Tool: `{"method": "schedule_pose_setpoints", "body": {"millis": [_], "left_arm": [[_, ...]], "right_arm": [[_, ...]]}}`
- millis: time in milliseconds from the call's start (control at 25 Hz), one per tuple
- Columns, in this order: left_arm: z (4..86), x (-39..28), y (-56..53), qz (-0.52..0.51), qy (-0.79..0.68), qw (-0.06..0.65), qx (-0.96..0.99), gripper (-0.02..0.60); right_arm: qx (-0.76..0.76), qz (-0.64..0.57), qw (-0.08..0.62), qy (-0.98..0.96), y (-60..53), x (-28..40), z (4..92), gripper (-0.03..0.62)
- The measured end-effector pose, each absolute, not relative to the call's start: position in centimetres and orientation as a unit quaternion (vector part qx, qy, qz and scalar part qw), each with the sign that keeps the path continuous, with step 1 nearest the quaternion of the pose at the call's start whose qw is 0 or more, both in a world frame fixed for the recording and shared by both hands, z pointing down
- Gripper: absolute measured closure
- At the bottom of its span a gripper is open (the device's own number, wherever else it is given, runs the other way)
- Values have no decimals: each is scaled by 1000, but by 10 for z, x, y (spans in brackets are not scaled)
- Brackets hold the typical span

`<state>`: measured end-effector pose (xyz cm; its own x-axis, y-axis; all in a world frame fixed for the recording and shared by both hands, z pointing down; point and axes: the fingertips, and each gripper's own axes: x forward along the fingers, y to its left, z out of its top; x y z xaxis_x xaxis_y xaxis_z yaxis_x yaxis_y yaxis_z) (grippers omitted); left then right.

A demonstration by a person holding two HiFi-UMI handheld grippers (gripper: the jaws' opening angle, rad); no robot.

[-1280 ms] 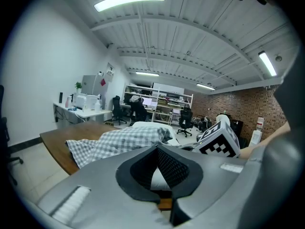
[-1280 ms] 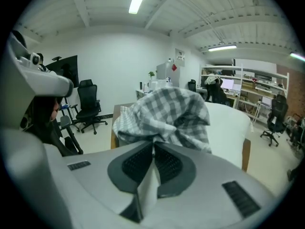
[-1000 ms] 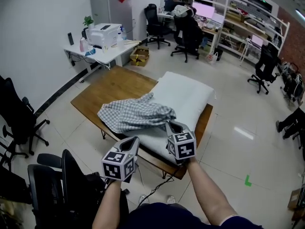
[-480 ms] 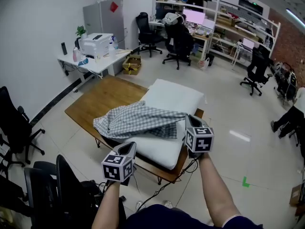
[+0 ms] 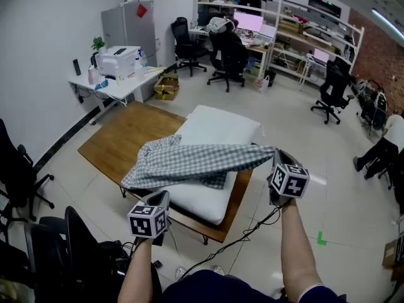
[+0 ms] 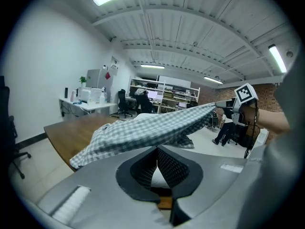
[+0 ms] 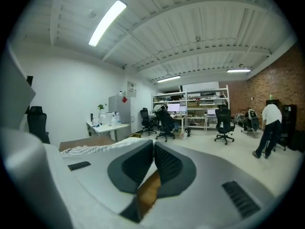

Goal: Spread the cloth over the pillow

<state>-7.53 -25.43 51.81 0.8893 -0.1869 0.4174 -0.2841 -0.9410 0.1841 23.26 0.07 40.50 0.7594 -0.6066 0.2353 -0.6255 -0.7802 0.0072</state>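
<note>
Two tools show at the bottom of the head view, one in each of the person's hands. The right tool (image 5: 276,155) is raised off to the right of the bench (image 5: 120,141), and its jaws are clamped on one end of the checked cloth (image 5: 189,160). From that grip the cloth runs in a taut, lifted band leftward and back over the white pillow (image 5: 221,128). Its other end lies bunched on the pillow's near left part and hangs a little over the bench edge. The far half of the pillow is bare.

The left tool (image 5: 159,199) sits lower, at the near edge of the bench, just below the cloth's drooping near edge. Its jaws are pressed together, and its own view shows the cloth passing just above their tips, with the pillow's white showing behind. Whether the tips touch the fabric I cannot tell.

Beyond the bench stand a white desk (image 5: 120,84) by the wall and several office chairs (image 5: 224,52) near the shelves (image 5: 303,36).
</note>
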Motion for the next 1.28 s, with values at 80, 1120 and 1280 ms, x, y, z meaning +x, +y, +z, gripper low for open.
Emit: {"method": "schedule_pose_setpoints", "body": {"millis": [80, 1120, 1280], "left_arm": [[523, -78, -262, 204, -134, 121, 962, 578], [619, -137, -415, 321, -314, 109, 887, 426], [642, -141, -424, 366, -279, 71, 885, 370]], "right_arm": [[942, 111, 44, -314, 17, 242, 405, 568], [956, 105, 52, -268, 52, 272, 405, 569], [956, 102, 56, -271, 45, 270, 405, 569]]}}
